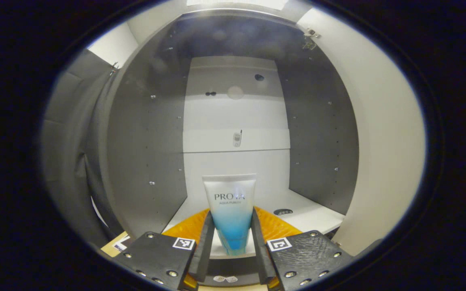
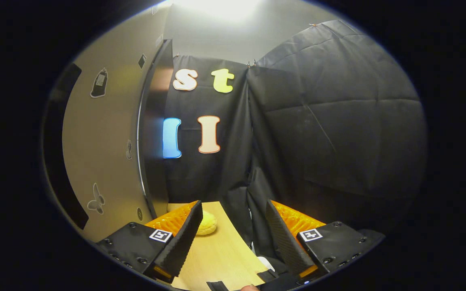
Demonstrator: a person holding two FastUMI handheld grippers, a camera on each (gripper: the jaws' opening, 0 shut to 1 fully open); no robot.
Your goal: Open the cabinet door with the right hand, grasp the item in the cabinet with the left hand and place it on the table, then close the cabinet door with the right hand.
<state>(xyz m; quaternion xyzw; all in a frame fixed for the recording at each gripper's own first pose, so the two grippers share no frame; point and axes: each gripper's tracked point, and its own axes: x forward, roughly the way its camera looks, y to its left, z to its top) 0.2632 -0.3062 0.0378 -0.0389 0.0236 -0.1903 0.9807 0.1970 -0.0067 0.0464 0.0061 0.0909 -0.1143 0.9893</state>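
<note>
A white and blue tube (image 1: pixel 231 210) stands cap down at the front of the cabinet's lower shelf (image 1: pixel 314 216). My left gripper (image 1: pixel 231 236) reaches into the open cabinet, and both fingers press on the tube's sides, so it is shut on it. The cabinet door (image 1: pixel 382 133) is swung open on the right of the left gripper view. In the right gripper view the same door (image 2: pixel 103 153) stands at the left, edge on, with small stickers on its face. My right gripper (image 2: pixel 233 230) is open beside the door and holds nothing.
The wooden table (image 2: pixel 221 258) lies below the right gripper, with a yellow soft object (image 2: pixel 208 223) near the door's foot. Black cloth walls (image 2: pixel 330 133) close in the right side. An upper shelf (image 1: pixel 237 141) crosses the cabinet's back.
</note>
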